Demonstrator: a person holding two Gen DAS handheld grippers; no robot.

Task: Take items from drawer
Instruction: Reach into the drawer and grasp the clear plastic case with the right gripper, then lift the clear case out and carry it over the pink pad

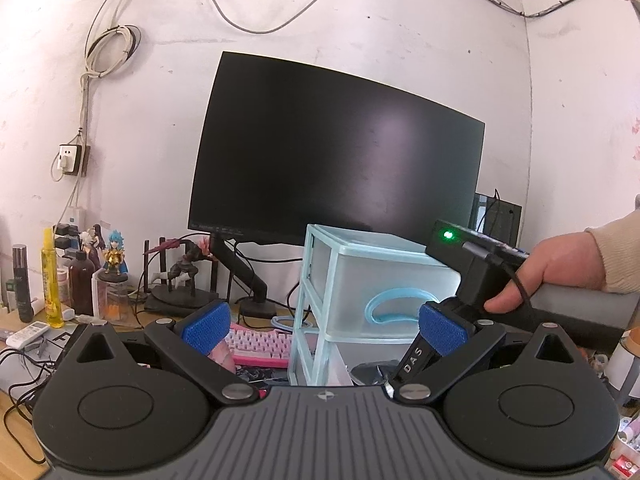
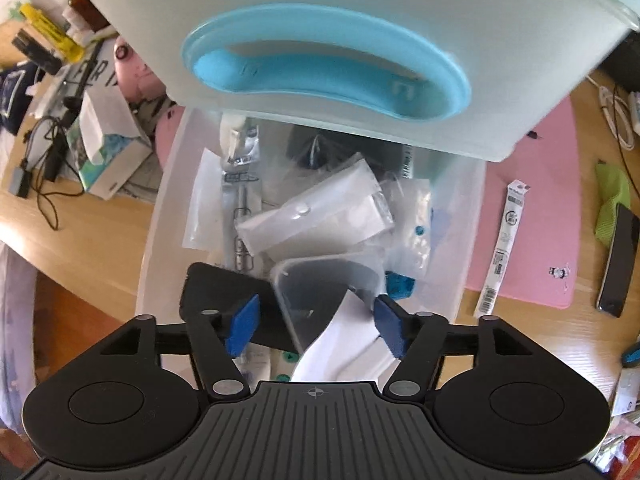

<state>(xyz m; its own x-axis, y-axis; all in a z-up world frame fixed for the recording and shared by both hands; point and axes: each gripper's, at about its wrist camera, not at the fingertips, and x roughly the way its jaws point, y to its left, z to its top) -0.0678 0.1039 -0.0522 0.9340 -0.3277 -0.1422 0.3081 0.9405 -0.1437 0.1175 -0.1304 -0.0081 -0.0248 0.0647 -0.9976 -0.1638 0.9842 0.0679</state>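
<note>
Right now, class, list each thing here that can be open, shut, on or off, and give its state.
Lower drawer: pulled open, full of packets.
Upper drawer: shut.
Monitor: dark.
Left gripper: open, empty.
Right gripper: open above the drawer, gripping nothing.

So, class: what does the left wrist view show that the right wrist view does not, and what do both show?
Only the left wrist view shows the dark monitor, the figurines and the hand holding the other gripper. Only the right wrist view shows the open lower drawer packed with plastic packets, and the phone lying on the desk. Both show the upper drawer's blue handle.
</note>
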